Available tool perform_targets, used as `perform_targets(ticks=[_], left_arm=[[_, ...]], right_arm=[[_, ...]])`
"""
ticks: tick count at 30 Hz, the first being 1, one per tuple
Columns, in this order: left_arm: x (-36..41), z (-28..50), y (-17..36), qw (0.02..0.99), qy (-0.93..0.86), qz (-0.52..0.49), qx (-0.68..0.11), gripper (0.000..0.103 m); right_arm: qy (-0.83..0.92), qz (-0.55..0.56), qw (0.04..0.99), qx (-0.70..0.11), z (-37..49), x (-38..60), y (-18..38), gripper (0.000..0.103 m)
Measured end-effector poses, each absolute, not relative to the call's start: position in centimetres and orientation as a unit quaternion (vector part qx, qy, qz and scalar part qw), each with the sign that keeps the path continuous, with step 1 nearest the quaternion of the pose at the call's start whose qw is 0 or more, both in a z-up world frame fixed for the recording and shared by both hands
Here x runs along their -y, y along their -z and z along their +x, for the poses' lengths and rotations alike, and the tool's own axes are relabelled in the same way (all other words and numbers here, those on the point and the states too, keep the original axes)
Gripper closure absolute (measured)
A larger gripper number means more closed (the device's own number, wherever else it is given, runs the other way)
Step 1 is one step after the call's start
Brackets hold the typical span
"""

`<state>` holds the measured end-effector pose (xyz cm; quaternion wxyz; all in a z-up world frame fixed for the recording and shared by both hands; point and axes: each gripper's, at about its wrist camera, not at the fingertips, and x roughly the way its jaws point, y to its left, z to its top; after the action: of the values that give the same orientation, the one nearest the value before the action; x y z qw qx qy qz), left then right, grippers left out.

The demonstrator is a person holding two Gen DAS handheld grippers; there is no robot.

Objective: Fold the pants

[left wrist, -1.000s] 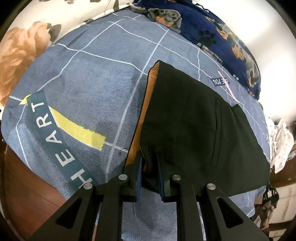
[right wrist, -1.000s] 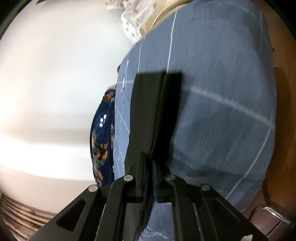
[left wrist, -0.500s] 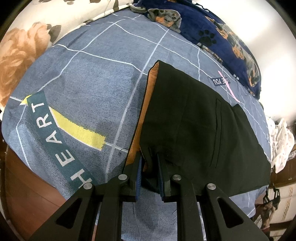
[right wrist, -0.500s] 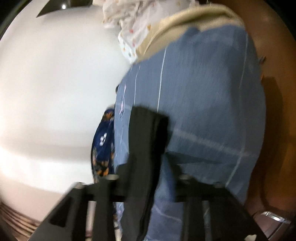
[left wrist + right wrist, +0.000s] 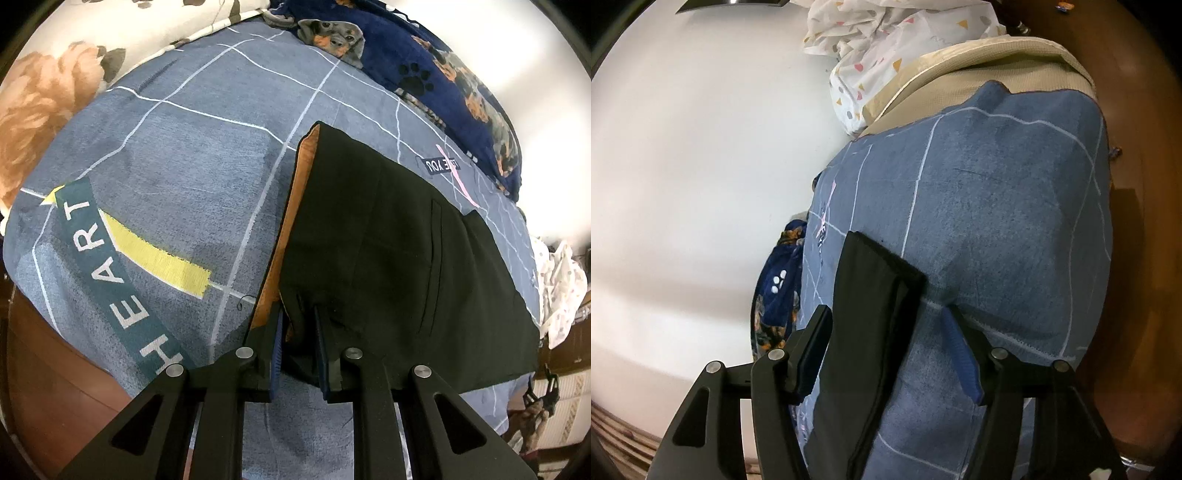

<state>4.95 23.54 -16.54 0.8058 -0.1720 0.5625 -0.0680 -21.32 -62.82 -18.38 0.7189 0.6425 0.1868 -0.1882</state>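
Observation:
Black pants point(image 5: 388, 258) with an orange lining lie folded on a blue checked bed cover point(image 5: 177, 155). My left gripper point(image 5: 299, 328) is shut on the near corner of the pants, where a bunch of black cloth sits between the blue pads. In the right wrist view the folded edge of the pants point(image 5: 871, 314) lies flat on the cover between the fingers of my right gripper point(image 5: 886, 325). Its jaws are opening and stand wide, and neither pad touches the cloth.
A dark blue dog-print blanket point(image 5: 424, 66) lies along the far side by the white wall point(image 5: 683, 166). A floral pillow point(image 5: 40, 103) is at the left. A white patterned cloth point(image 5: 871, 48) sits past the bed's end. Brown wooden floor point(image 5: 1137, 221) borders the bed.
My right gripper has let go of the pants edge, its fingers spreading wide, and it has drawn back a little. The cloth now lies flat. The left gripper has not moved.

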Motion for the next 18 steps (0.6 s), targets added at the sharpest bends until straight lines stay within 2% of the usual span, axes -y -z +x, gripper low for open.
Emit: perform_targets(ticks=[3,5,7,11,18], left_arm=[[-23.6,4.9,16.6,0.806,0.066,-0.173,-0.562,0.086],[-23.5,4.8,16.6,0.807,0.064,-0.174,-0.560,0.085],[-23.4,4.8,16.7,0.808,0.062,-0.175,-0.559,0.085],[-23.4,4.8,16.7,0.809,0.063,-0.178,-0.557,0.084],[-23.9,4.6,16.8,0.810,0.067,-0.194,-0.549,0.084]], right_arm=[[0.252,0.630,0.708,-0.195,-22.1,62.4,17.7,0.046],[0.227,0.651,0.707,-0.161,-22.9,60.9,16.8,0.050],[0.113,0.666,0.710,-0.199,-20.3,57.5,15.7,0.065],[-0.087,0.675,0.653,-0.331,-12.9,47.5,15.5,0.066],[-0.130,0.635,0.602,-0.467,-5.7,38.0,18.8,0.066]])
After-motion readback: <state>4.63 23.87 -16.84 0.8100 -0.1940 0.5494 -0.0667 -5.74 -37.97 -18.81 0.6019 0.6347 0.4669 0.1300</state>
